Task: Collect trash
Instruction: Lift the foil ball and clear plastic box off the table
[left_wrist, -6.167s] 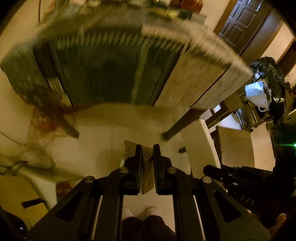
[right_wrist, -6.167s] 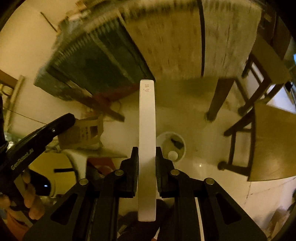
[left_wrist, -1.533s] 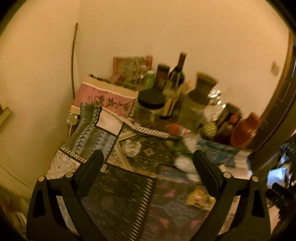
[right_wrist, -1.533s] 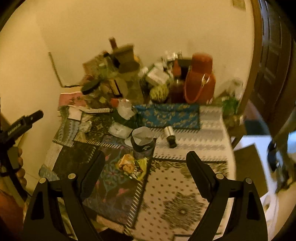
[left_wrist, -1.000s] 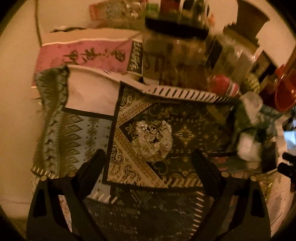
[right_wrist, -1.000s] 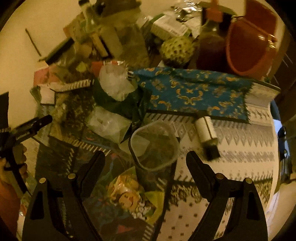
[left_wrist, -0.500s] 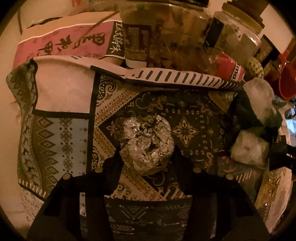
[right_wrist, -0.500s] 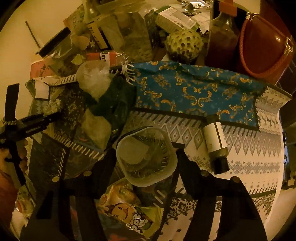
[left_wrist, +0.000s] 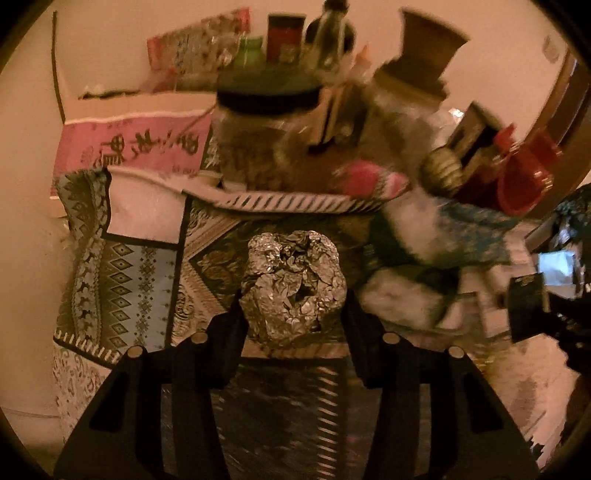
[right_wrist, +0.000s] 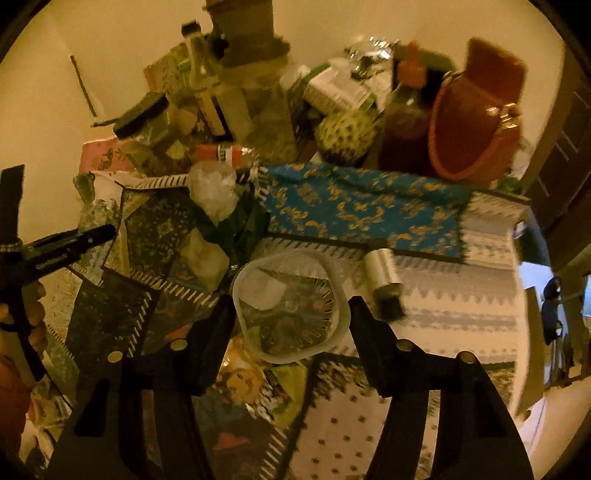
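Left wrist view: the left tool (left_wrist: 293, 306) clamps a foil ball (left_wrist: 293, 286) above the worktop (left_wrist: 122, 266); the jars behind blur. Right tool (right_wrist: 291, 314) is closing on a clear cup (right_wrist: 291, 306), its contents unclear and its base hidden.

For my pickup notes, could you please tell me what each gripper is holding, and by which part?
The left gripper holds a crumpled foil ball by its two sides. The right gripper grips a clear plastic cup across its rim, its jaws closing.
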